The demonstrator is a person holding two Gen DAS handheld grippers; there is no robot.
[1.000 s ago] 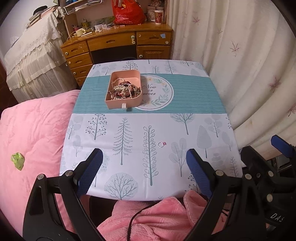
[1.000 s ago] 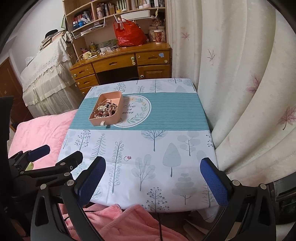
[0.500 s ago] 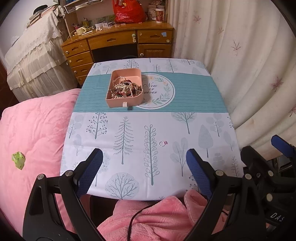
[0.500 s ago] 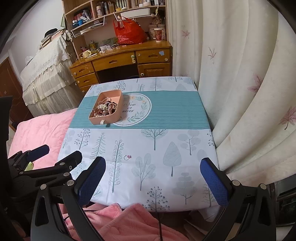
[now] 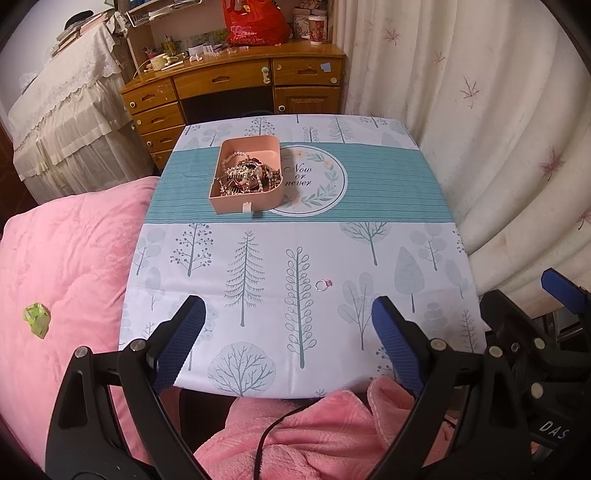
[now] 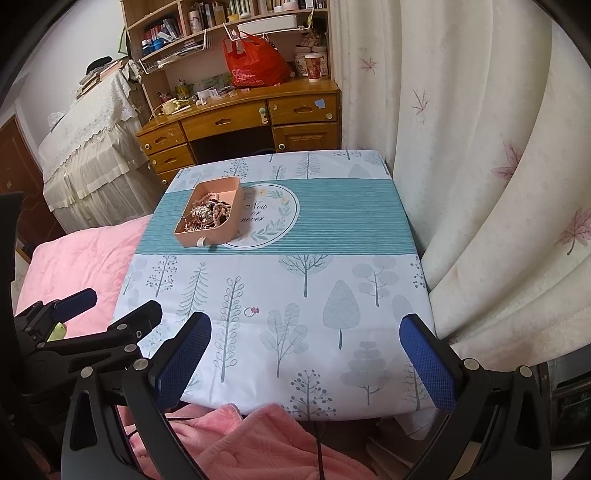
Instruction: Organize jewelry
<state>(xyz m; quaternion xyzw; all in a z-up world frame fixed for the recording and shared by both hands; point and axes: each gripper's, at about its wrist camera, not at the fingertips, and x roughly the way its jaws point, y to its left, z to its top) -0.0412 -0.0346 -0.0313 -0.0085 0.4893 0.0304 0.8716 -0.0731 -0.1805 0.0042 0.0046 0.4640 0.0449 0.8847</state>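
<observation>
A small silver ring with a pink stone (image 5: 323,284) lies alone on the tree-print tablecloth (image 5: 406,221); it also shows in the right wrist view (image 6: 251,311). A pink jewelry box (image 5: 248,179) filled with tangled chains and beads stands at the far left of the teal band, also in the right wrist view (image 6: 209,216). My left gripper (image 5: 288,343) is open and empty over the near table edge, short of the ring. My right gripper (image 6: 306,365) is open and empty, to the right of the left gripper (image 6: 74,317).
A pink quilt (image 5: 66,266) lies left of the table with a green scrap (image 5: 36,318) on it. A cream curtain (image 6: 480,166) hangs close on the right. A wooden desk (image 5: 236,85) with a red bag (image 5: 255,22) stands behind. Pink fabric (image 5: 314,435) lies at the near edge.
Both views shift slightly; the table and box sit a little lower and nearer in frame. The ring and the box have not moved. Both grippers stay open.
</observation>
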